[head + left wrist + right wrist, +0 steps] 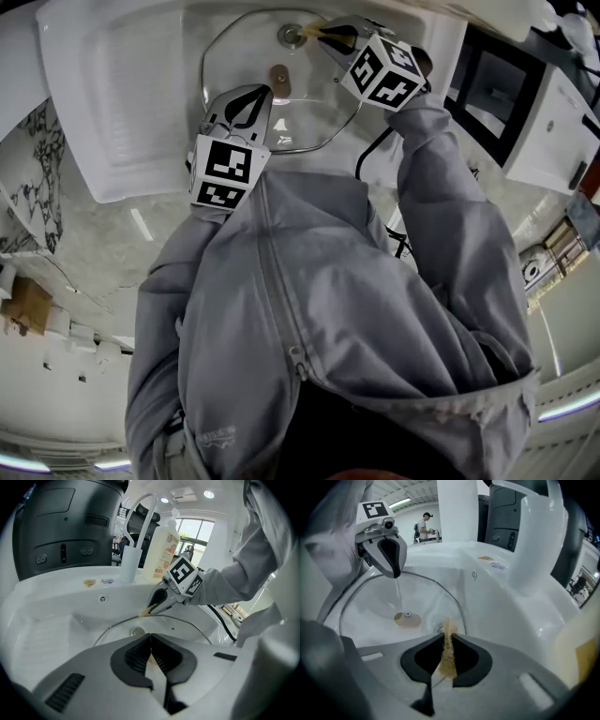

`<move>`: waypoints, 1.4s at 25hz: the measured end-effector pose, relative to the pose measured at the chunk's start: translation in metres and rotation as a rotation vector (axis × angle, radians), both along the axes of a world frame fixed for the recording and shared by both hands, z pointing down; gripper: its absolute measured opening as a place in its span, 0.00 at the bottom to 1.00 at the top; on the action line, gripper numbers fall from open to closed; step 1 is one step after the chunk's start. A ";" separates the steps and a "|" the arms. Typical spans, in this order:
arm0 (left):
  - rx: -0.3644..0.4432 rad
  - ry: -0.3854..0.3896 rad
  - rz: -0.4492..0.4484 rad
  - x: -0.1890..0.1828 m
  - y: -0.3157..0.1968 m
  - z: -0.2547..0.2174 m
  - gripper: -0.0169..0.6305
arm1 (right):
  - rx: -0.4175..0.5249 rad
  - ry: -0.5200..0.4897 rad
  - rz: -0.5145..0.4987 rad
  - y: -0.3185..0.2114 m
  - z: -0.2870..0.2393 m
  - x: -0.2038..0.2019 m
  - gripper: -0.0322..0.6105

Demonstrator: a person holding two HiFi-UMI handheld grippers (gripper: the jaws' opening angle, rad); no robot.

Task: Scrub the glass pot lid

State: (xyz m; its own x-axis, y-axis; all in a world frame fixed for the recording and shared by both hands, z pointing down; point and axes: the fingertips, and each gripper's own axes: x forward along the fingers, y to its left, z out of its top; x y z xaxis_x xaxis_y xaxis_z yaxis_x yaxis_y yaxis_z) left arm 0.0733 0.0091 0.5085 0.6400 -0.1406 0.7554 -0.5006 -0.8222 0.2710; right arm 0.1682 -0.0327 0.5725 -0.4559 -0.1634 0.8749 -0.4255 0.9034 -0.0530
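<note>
This is a kitchen set up inside a large open workspace. A white sink [122, 112] with a ribbed drainboard sits in a marble-patterned counter [94, 244], a glass pot lid [281, 117] in its basin. The left gripper view shows a faucet [127, 559] and soap bottle [161, 550] at twelve o'clock and a black appliance [65, 527] at ten. The right gripper view shows a person [424, 524] in an open hall at eleven o'clock.

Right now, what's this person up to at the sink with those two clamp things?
A person is working on a glass pot lid that lies in a white sink. The left gripper is shut on the lid's near rim, steadying it. The right gripper pinches a tan fibrous scrubber at the lid's far edge. Whether the scrubber touches the glass is hard to tell.
</note>
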 end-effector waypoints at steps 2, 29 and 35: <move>-0.006 -0.002 -0.005 0.001 0.000 0.002 0.04 | 0.012 0.020 -0.026 -0.002 0.009 0.000 0.12; 0.012 0.016 0.016 -0.001 0.013 -0.005 0.04 | -0.215 0.218 0.099 0.070 0.022 -0.001 0.11; 0.026 0.025 0.035 -0.003 0.020 -0.009 0.04 | -0.231 0.209 0.166 0.098 0.006 -0.019 0.11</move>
